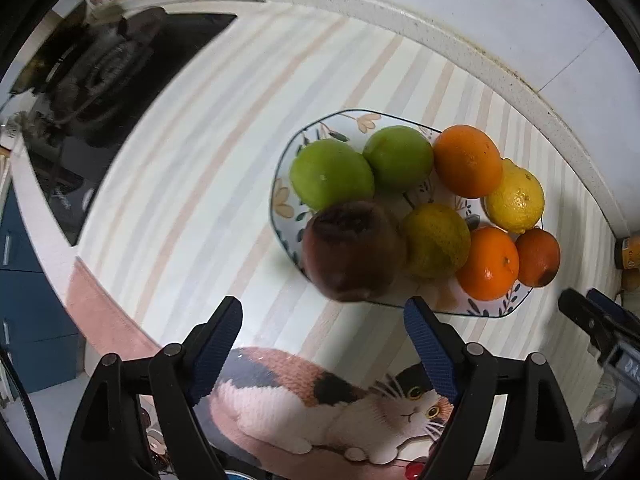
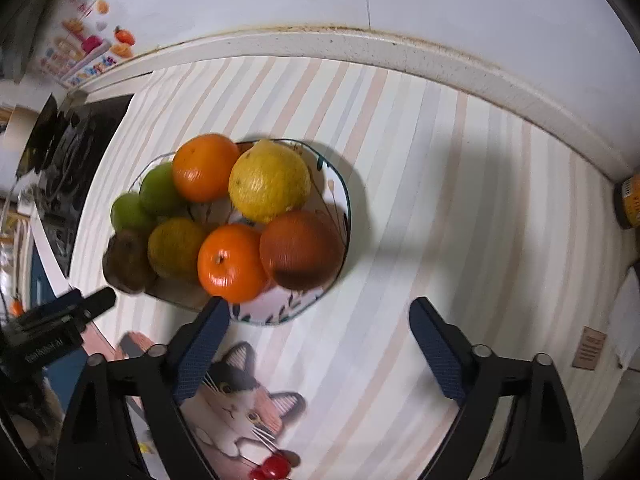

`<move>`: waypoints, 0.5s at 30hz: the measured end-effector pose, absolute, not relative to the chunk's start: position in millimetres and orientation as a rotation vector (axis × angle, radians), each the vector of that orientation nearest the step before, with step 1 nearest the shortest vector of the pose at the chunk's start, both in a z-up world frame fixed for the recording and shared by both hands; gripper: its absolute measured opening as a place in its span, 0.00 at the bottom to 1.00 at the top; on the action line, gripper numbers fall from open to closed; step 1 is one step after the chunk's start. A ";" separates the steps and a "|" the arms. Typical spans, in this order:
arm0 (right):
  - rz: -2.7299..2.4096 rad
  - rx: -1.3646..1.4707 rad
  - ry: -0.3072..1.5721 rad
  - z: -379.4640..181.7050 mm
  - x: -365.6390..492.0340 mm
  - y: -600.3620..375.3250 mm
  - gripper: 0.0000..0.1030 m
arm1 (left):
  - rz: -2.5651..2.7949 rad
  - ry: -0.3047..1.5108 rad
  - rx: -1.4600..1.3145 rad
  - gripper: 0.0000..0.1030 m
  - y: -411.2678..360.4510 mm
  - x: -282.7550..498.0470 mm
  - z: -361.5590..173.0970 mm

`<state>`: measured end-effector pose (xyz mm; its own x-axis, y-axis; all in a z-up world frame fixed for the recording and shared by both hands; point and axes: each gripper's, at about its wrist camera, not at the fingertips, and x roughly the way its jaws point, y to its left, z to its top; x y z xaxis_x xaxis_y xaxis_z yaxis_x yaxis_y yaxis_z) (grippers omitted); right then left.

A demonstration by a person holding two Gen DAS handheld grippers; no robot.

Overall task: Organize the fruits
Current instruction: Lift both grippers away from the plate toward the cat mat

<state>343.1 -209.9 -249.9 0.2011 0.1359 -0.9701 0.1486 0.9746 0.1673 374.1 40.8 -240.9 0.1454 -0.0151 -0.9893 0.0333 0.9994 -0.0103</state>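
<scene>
A floral plate (image 1: 344,120) on the striped mat holds several fruits: two green ones (image 1: 330,174), oranges (image 1: 468,160), a yellow lemon (image 1: 516,198), a yellow-green citrus (image 1: 436,240) and a dark brown rotten fruit (image 1: 352,250) at the plate's near edge. My left gripper (image 1: 324,316) is open and empty, just short of the brown fruit. In the right wrist view the plate (image 2: 280,308) sits left of centre, with a dark orange fruit (image 2: 302,250) and an orange (image 2: 230,262) nearest. My right gripper (image 2: 320,316) is open and empty, its left finger by the plate's rim.
A black stove top (image 1: 100,92) lies to the left. A raised counter ledge (image 2: 400,52) and white wall run behind. A jar (image 2: 630,200) stands at the far right. A cat picture (image 1: 320,408) marks the mat's near edge.
</scene>
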 end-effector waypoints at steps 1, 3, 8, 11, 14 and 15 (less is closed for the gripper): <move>-0.012 0.230 1.365 -246.9 338.0 -207.4 0.91 | -0.028 1.411 0.020 0.80 41.0 369.4 -237.0; -0.010 0.213 1.354 -241.9 328.9 -203.6 0.91 | -0.020 1.380 0.034 0.80 40.3 359.7 -228.3; 0.018 0.176 1.322 -226.0 302.9 -195.1 0.91 | -0.010 1.310 0.065 0.80 32.4 331.6 -205.7; 0.039 0.163 1.310 -215.8 285.2 -191.4 0.91 | -0.017 1.279 0.068 0.80 27.6 310.3 -191.0; 0.058 0.150 1.286 -200.8 264.2 -189.1 0.91 | -0.031 1.261 0.061 0.80 24.2 293.8 -179.5; 0.063 0.147 1.274 -194.6 257.3 -188.8 0.91 | -0.033 1.254 0.058 0.80 23.1 287.2 -174.7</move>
<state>257.3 -188.8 -194.6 0.2920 0.1287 -0.9477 0.0345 0.9888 0.1449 287.2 23.1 -174.7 0.3115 0.0071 -0.9502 0.0564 0.9981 0.0260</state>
